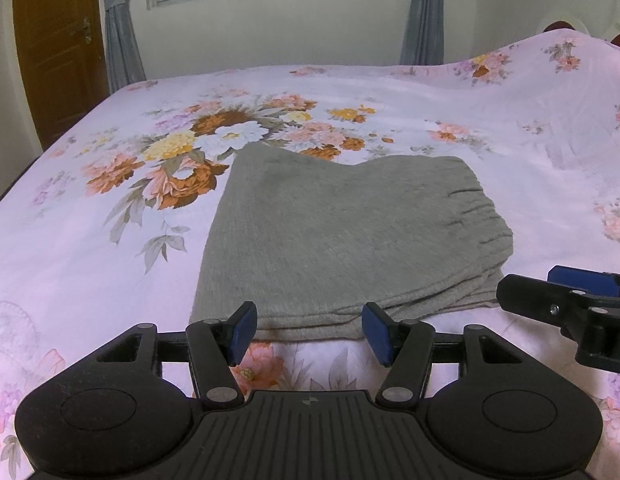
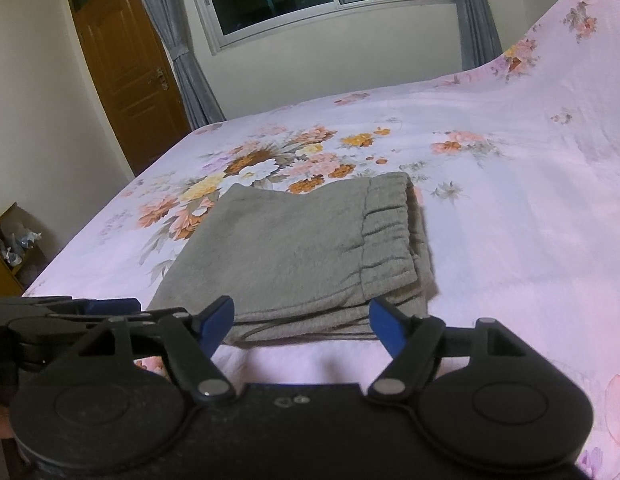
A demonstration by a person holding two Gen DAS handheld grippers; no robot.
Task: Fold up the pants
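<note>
Grey folded pants [image 1: 334, 236] lie beyond both apparently empty, spread claws.

Pants [image 1: 330, 232] — matt, fuzzy knit cloth; bedsheet [image 1: 430, 92] — smooth cotton.

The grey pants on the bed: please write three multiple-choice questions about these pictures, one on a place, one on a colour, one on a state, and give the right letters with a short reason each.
1. Where do the pants lie?
A. on the floor
B. on the flowered bedspread
C. on a chair

2. What colour are the pads of the left gripper?
A. blue
B. red
C. white

3. In what state are the pants?
A. spread out flat at full length
B. hanging from a gripper
C. folded into a stacked bundle

Answers:
1 B, the flowered cloth shows on every side of them.
2 A, both pads are dark blue.
3 C, several layers show at the near edge, and both the left gripper and the right gripper are open and hold nothing.
</note>
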